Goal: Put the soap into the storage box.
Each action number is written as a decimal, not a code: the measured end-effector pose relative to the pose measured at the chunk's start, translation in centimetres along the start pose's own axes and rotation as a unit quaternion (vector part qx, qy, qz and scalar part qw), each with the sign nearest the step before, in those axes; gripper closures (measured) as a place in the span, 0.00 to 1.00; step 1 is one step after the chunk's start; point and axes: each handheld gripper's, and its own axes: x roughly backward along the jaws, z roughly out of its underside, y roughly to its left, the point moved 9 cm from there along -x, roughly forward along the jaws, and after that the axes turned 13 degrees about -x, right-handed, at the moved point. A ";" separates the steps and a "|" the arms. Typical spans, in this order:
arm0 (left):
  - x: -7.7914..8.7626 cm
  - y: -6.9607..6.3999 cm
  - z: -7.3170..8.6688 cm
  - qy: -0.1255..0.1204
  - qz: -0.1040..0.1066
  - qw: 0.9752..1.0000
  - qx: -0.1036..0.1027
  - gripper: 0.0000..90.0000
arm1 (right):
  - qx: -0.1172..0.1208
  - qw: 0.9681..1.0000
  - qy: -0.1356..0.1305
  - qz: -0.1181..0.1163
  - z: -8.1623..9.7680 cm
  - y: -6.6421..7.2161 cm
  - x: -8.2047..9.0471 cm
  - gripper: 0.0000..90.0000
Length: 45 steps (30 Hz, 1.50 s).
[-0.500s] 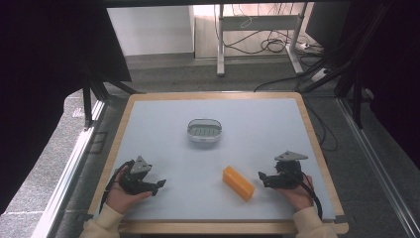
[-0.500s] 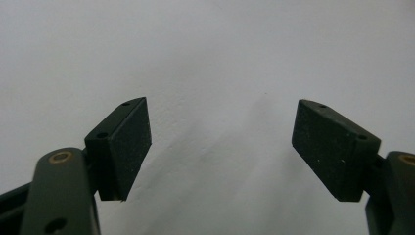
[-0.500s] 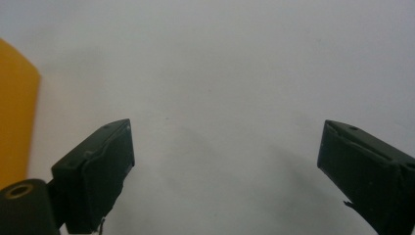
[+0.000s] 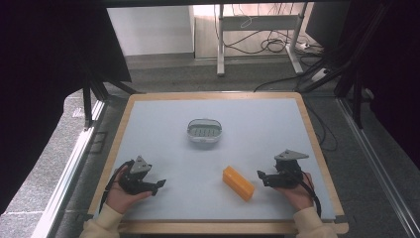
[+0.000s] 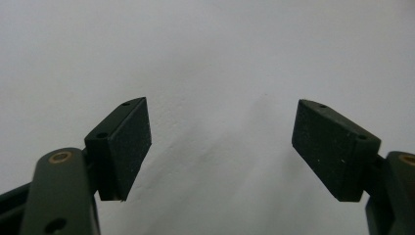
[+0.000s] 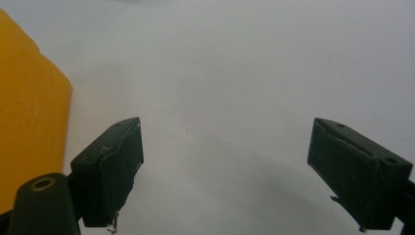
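An orange block [image 4: 238, 182] lies flat on the pale table [image 4: 247, 129], near the front and a little right of centre. A small grey dish [image 4: 204, 131] with a slotted insert sits in the middle of the table. My right gripper [image 4: 261, 177] rests low at the front right, a short way right of the block, open with only bare table between its jaws [image 6: 225, 166]; the orange block [image 6: 29, 122] shows at the left edge of the right gripper view. My left gripper [image 4: 159, 186] lies at the front left, open over bare table [image 5: 220, 142].
A raised wooden rim [image 4: 126, 124] frames the table. Beyond the far edge are a dark floor, cables [image 4: 277, 44] and metal table legs [image 4: 220, 39]. Black curtains hang on both sides. A person's hands and cream sleeves come in from the bottom.
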 end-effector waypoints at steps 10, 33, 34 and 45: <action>-0.1 0.1 0.1 0.002 0.001 1.000 0.000 0.25 | -0.010 1.000 -0.013 -0.001 -0.4 -0.2 0.4 0.17; -0.2 0.0 0.1 0.004 0.002 1.000 0.002 0.25 | 0.006 1.000 -0.007 -0.006 -2.0 1.4 2.0 0.29; -0.2 0.0 0.1 0.003 0.002 1.000 0.002 0.25 | 0.008 1.000 -0.005 -0.007 -2.1 1.5 2.1 0.29; 0.0 0.0 0.0 0.002 0.001 1.000 -0.001 0.25 | 0.021 0.999 0.012 -0.023 -3.5 3.1 3.4 0.28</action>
